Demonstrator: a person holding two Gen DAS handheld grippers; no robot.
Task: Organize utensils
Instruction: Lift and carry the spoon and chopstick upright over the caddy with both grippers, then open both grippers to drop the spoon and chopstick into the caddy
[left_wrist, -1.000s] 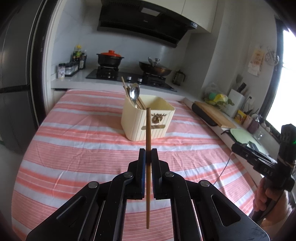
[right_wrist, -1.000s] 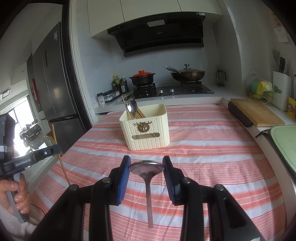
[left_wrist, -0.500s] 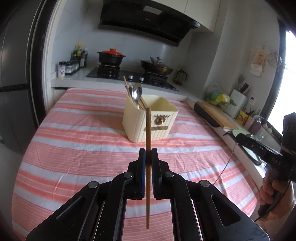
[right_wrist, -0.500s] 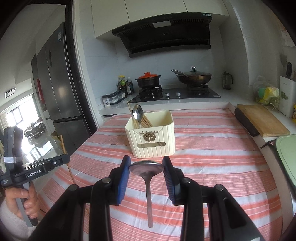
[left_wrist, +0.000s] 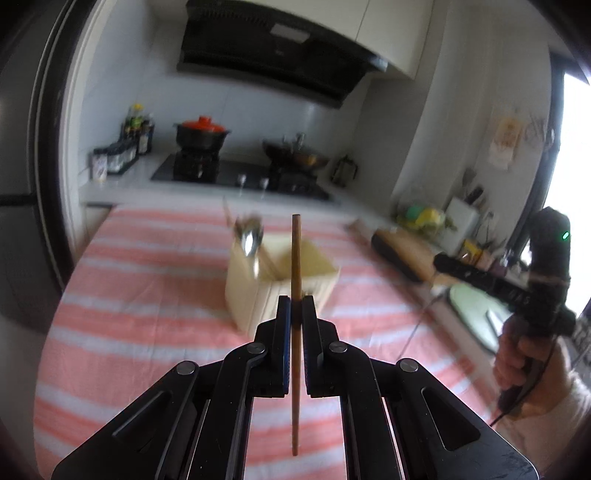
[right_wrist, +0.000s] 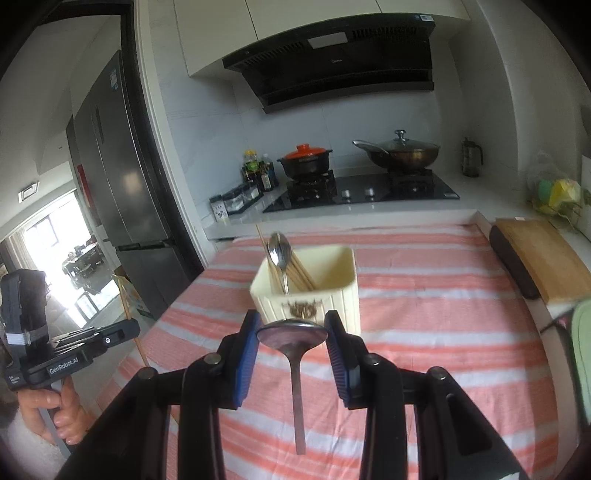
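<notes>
Chopstick pinched in left claw, spoon in right claw

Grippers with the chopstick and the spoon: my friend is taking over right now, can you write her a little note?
Left gripper: jaws shut on a wooden chopstick, held upright.
Right gripper: jaws shut on the bowl of a metal spoon, handle hanging down.
The cream utensil holder stands on the striped tablecloth, just ahead of both grippers.
Done: a spoon and several chopsticks already stand in the holder.
Left: lower the held chopstick and spoon into the holder, probably one at a time, then open the jaws.
</notes>
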